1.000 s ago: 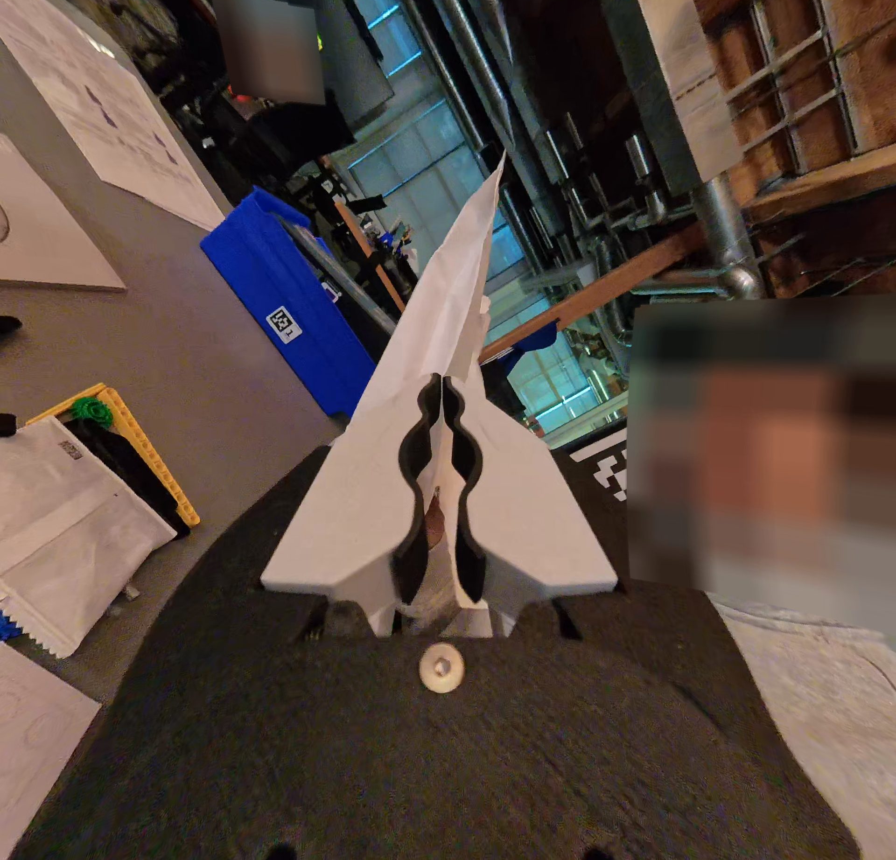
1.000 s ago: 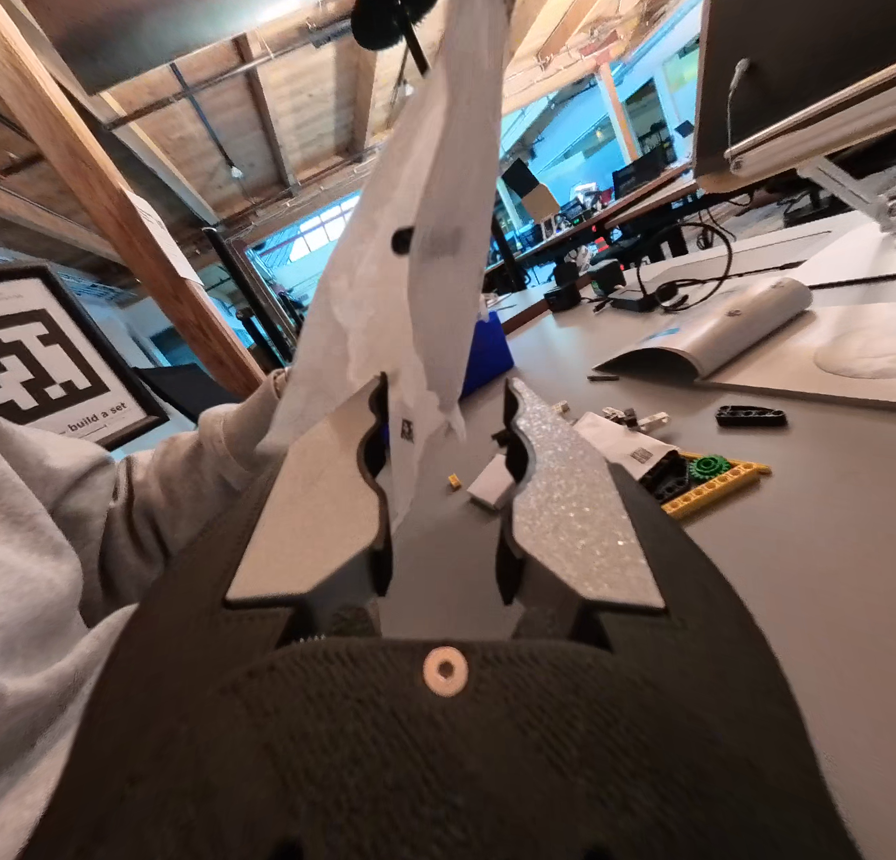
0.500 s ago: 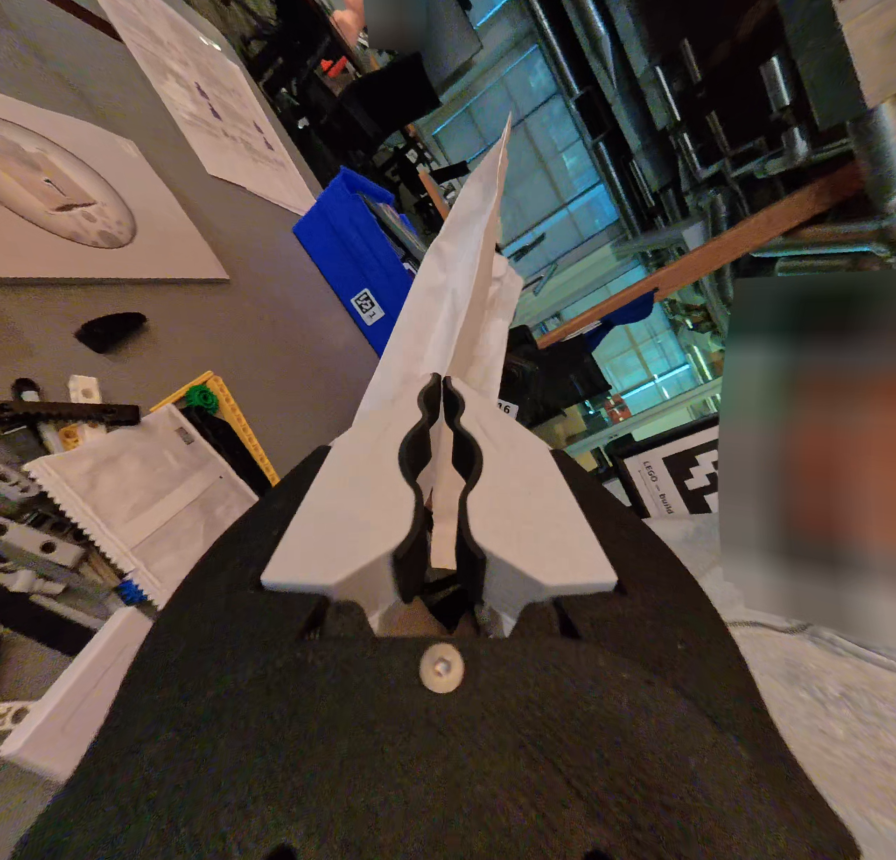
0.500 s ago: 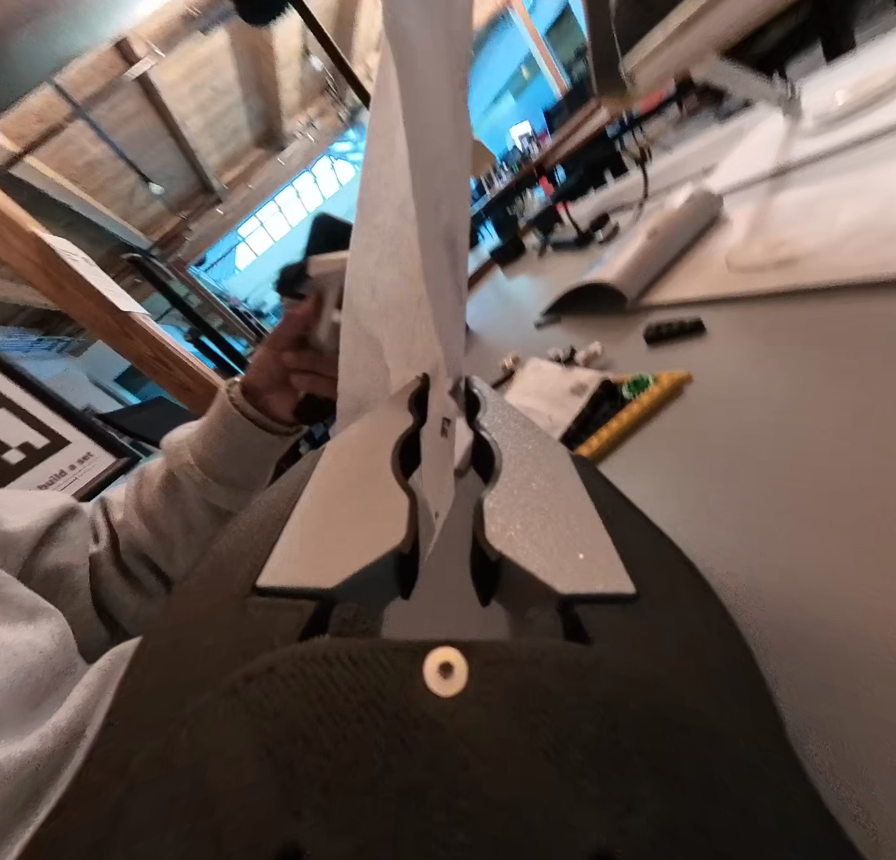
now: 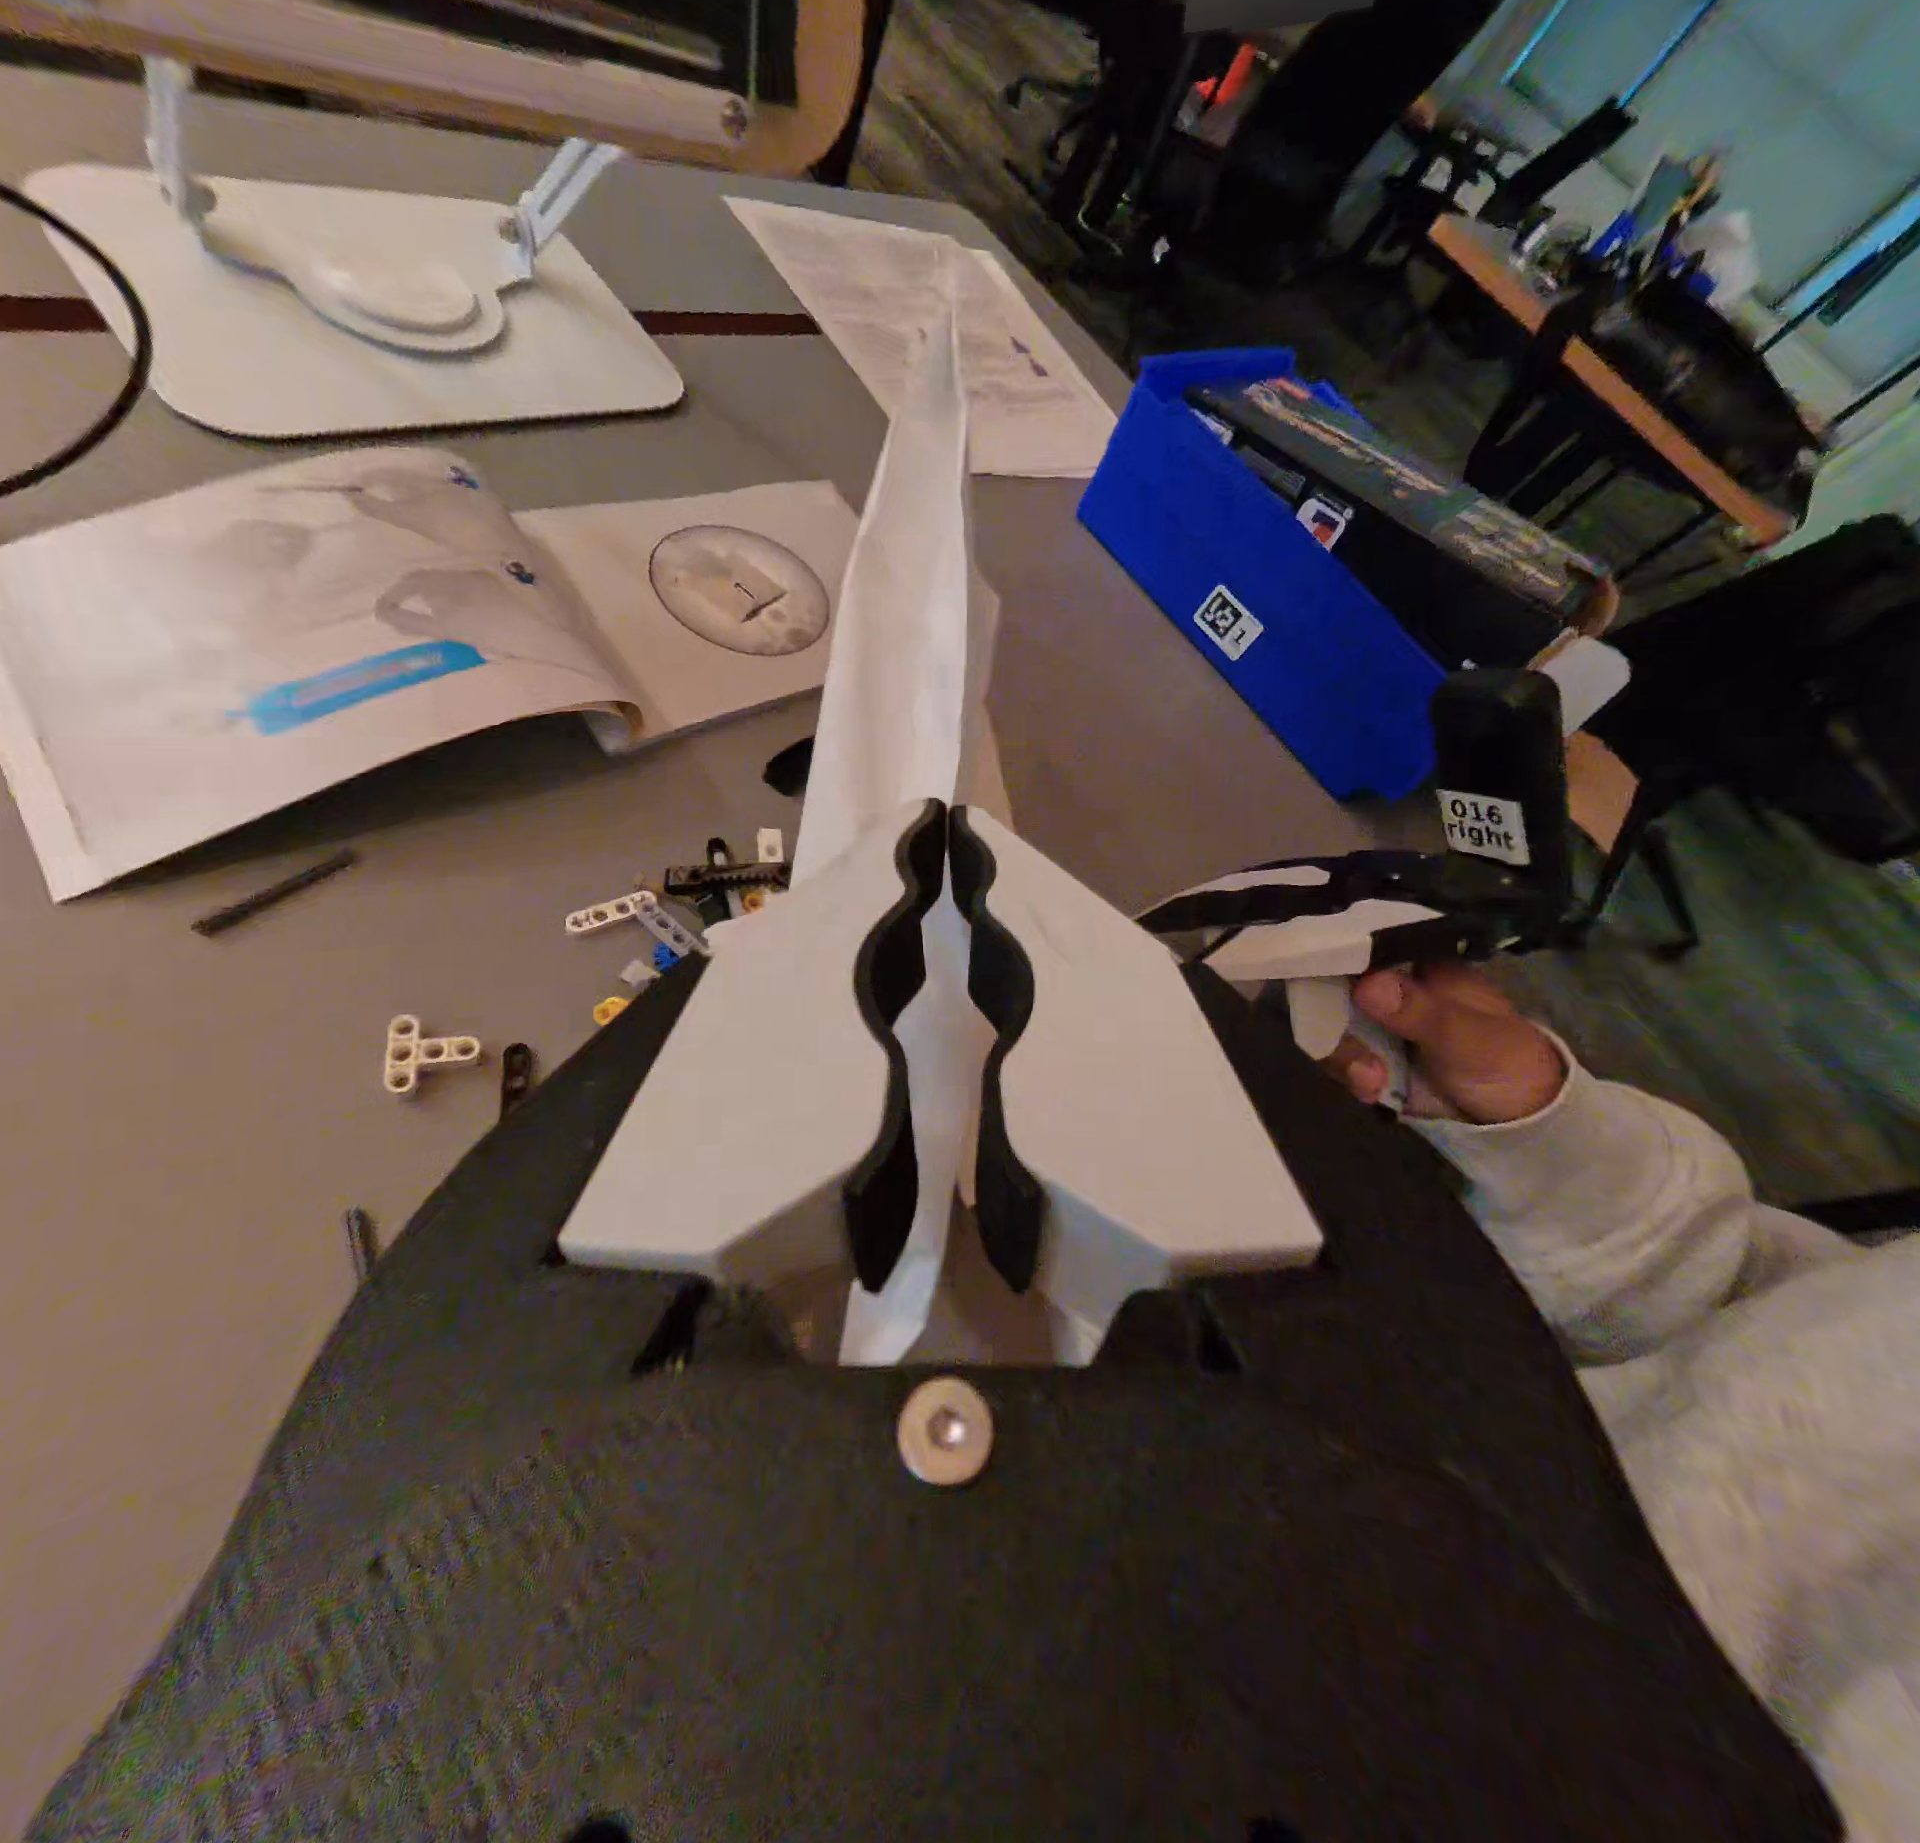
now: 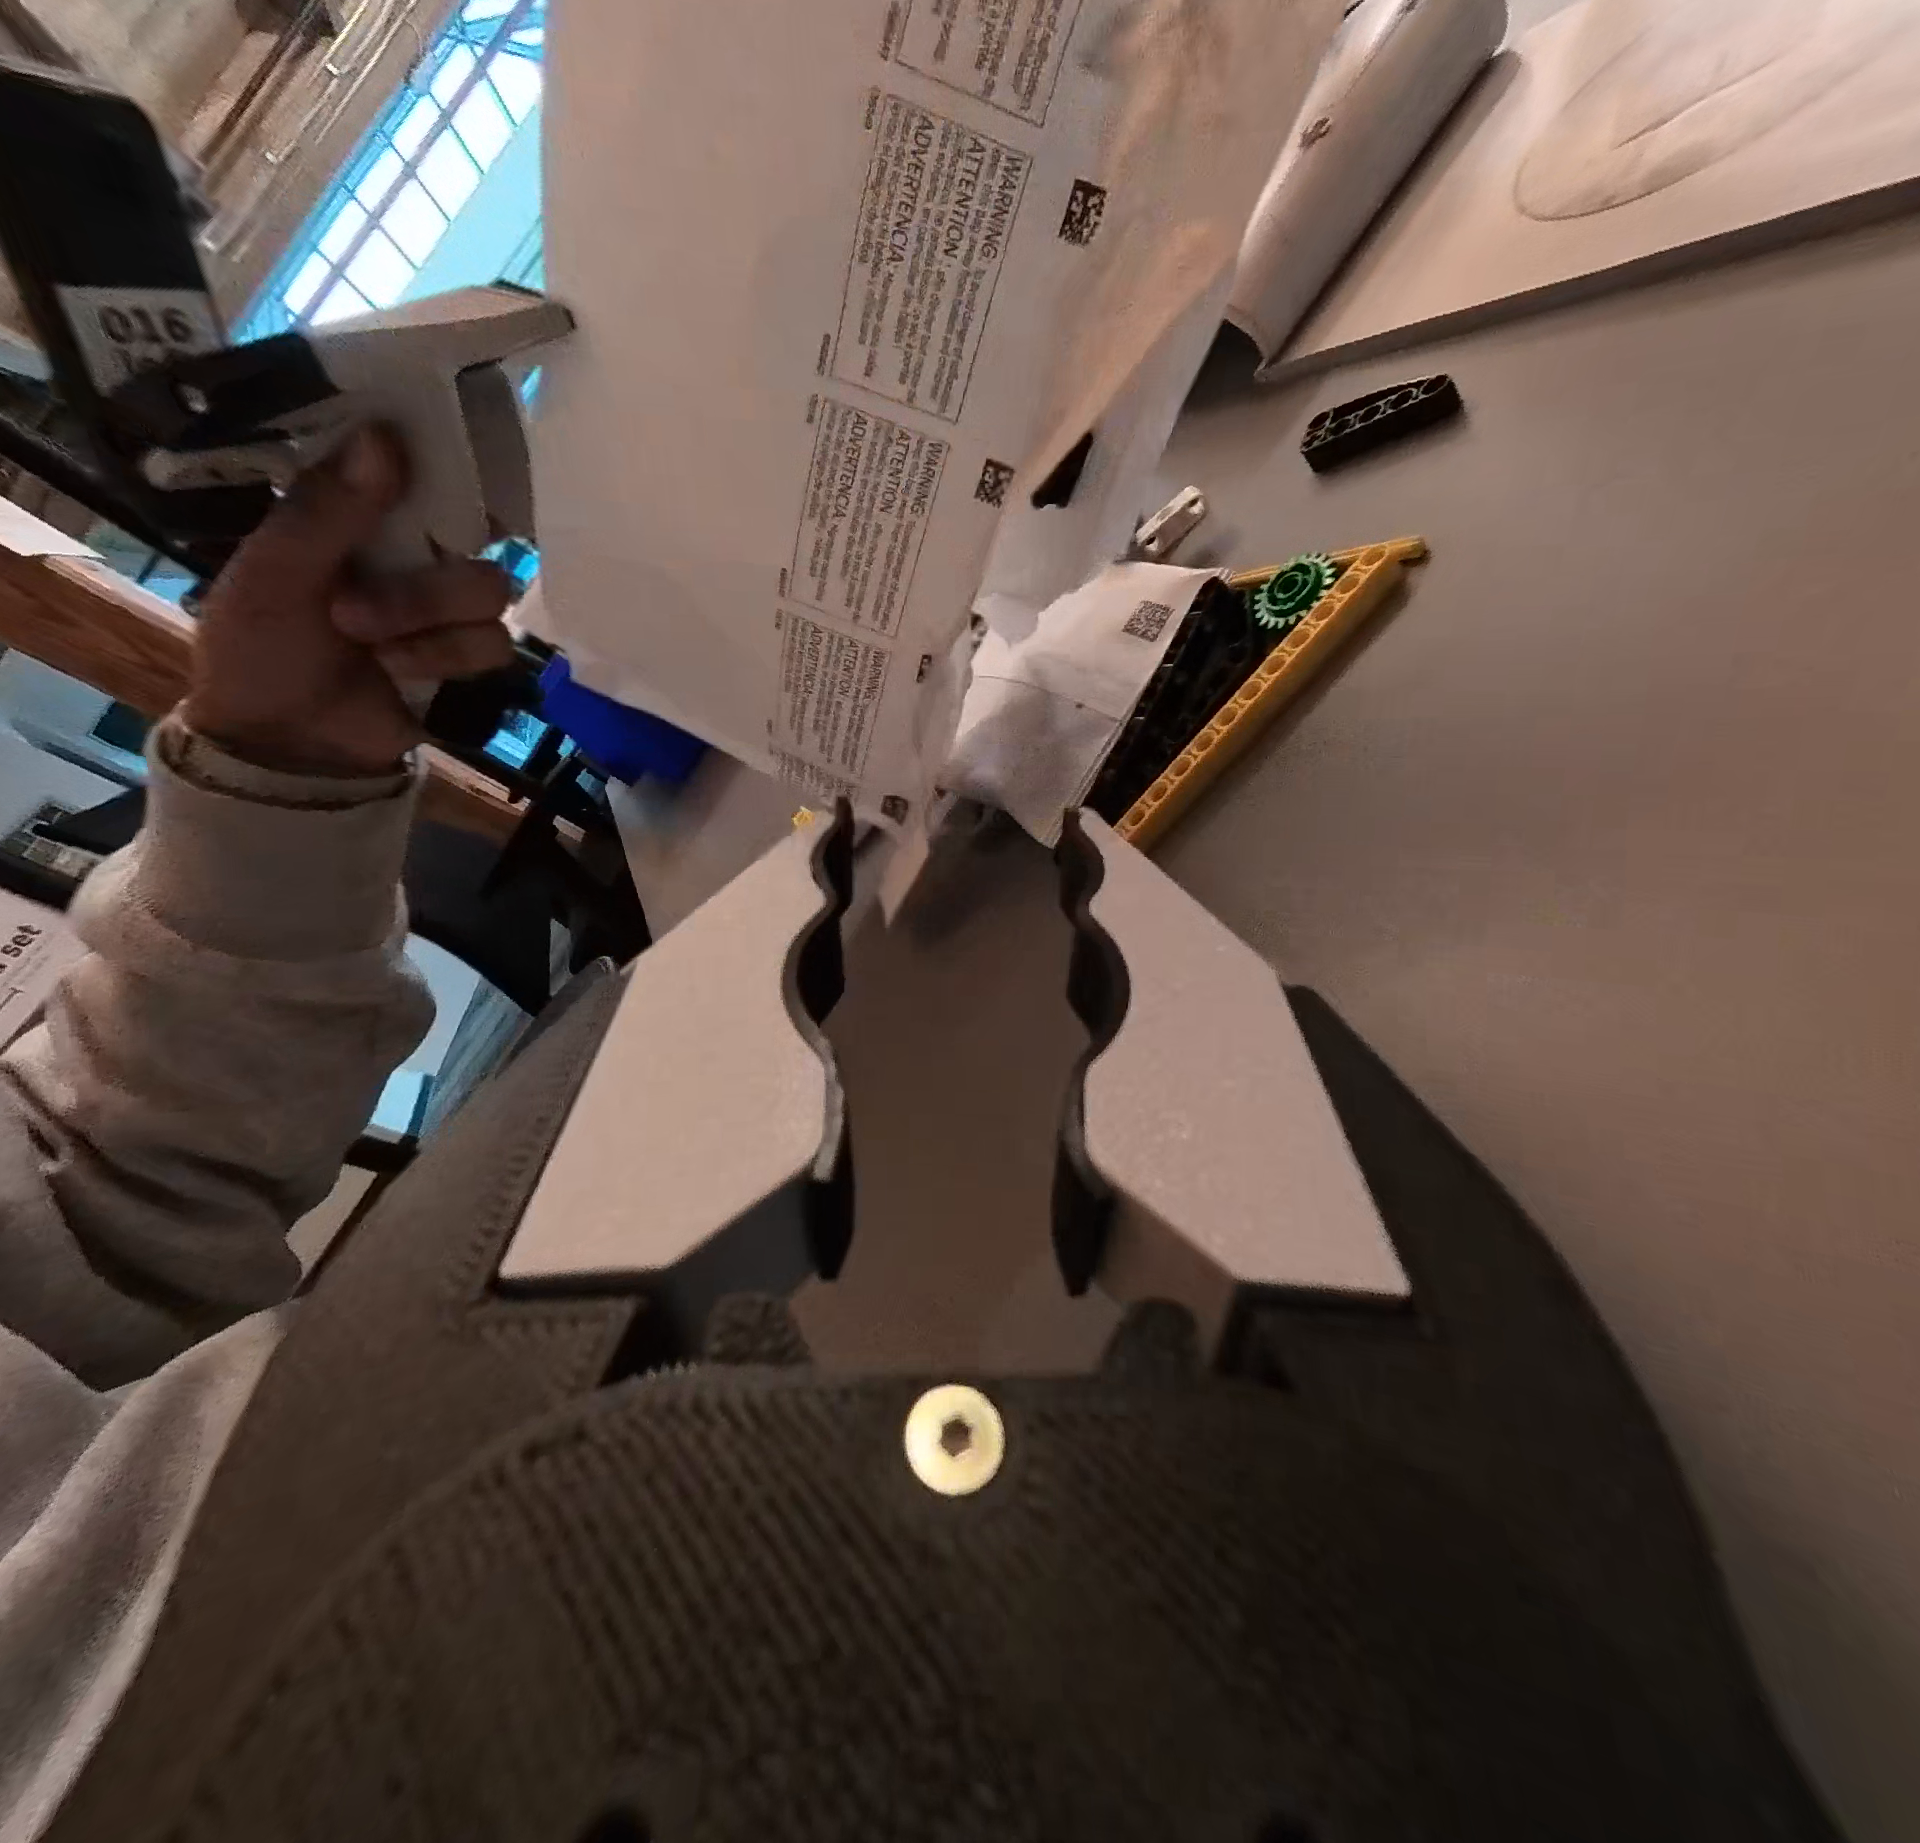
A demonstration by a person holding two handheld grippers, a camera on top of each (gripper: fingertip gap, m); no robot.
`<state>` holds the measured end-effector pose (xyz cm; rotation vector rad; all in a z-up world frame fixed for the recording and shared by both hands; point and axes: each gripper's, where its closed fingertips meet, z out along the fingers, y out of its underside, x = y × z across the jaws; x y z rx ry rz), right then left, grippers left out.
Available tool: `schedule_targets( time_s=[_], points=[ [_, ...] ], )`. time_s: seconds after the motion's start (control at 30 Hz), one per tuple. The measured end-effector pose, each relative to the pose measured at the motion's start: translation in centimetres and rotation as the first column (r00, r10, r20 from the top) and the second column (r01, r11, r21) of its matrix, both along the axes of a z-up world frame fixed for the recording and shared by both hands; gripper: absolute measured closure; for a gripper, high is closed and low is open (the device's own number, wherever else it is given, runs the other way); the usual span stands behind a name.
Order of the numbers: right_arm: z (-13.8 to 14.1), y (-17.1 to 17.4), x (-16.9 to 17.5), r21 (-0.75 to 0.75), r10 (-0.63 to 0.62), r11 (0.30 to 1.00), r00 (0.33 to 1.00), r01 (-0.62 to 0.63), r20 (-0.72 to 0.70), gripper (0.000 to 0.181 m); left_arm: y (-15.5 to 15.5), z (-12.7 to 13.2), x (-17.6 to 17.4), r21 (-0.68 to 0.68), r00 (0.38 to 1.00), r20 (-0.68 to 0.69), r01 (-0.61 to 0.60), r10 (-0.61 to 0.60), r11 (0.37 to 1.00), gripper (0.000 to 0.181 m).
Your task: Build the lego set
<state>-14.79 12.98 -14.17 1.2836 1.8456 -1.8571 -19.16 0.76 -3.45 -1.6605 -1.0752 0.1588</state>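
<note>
Your left gripper is clamped on a white paper bag, which rises from between its fingers toward the upper middle of the left wrist view. Your right gripper stands with its fingers apart and nothing pinched between them; the torn lower edge of the same paper bag hangs just above its tips, filling the upper middle of the right wrist view.

In the left wrist view, loose lego pieces lie on the grey desk to the left of your gripper: a white T-shaped piece, a white angled beam and a black toothed bar near the bag. A thin black rod lies further left, below the open instruction booklet. A white monitor stand sits at the upper left and a blue bin at the right middle. Your right hand shows at the right edge of that view.

In the right wrist view, a yellow frame with a green gear on it lies on the desk at the right of centre, partly under a second white bag. A black beam lies apart from them, toward the upper right. Your left hand shows at the left middle.
</note>
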Motion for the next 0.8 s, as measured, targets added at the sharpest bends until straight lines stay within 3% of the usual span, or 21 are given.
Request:
schedule_targets(
  time_s=[0.17, 0.37, 0.53, 0.67, 0.8],
  points=[
    [0.0, 0.0, 0.0, 0.041, -0.005, 0.999, 0.999, 0.007, -0.036, 0.148, 1.2, 1.4, 0.7, -0.151, 0.993, -0.113, -0.004, -0.014, 0.988, 0.181],
    [0.9, 0.6, -0.3, 0.061, -0.043, 0.997, 0.993, 0.050, -0.109, 0.155, 3.3, 3.4, 1.9, -0.158, 0.985, -0.162, 0.031, -0.057, 0.987, 0.181],
    [0.9, 0.7, -0.3, 0.053, -0.044, 0.997, 0.994, 0.049, -0.099, 0.154, 2.5, 2.6, 1.2, -0.370, 0.964, -0.261, -0.056, -0.046, 0.927, 0.181],
    [0.8, 1.5, -0.8, 0.072, -0.073, 0.994, 0.991, 0.081, -0.111, 0.155, 2.9, 2.6, 1.4, -0.340, 0.965, -0.259, -0.050, -0.042, 0.939, 0.181],
    [1.7, 5.4, -2.5, 0.064, -0.190, 0.977, 0.969, 0.202, -0.156, 0.158, 2.5, 3.4, 1.5, -0.231, 0.970, -0.241, -0.044, -0.014, 0.972, 0.181]
  ],
)
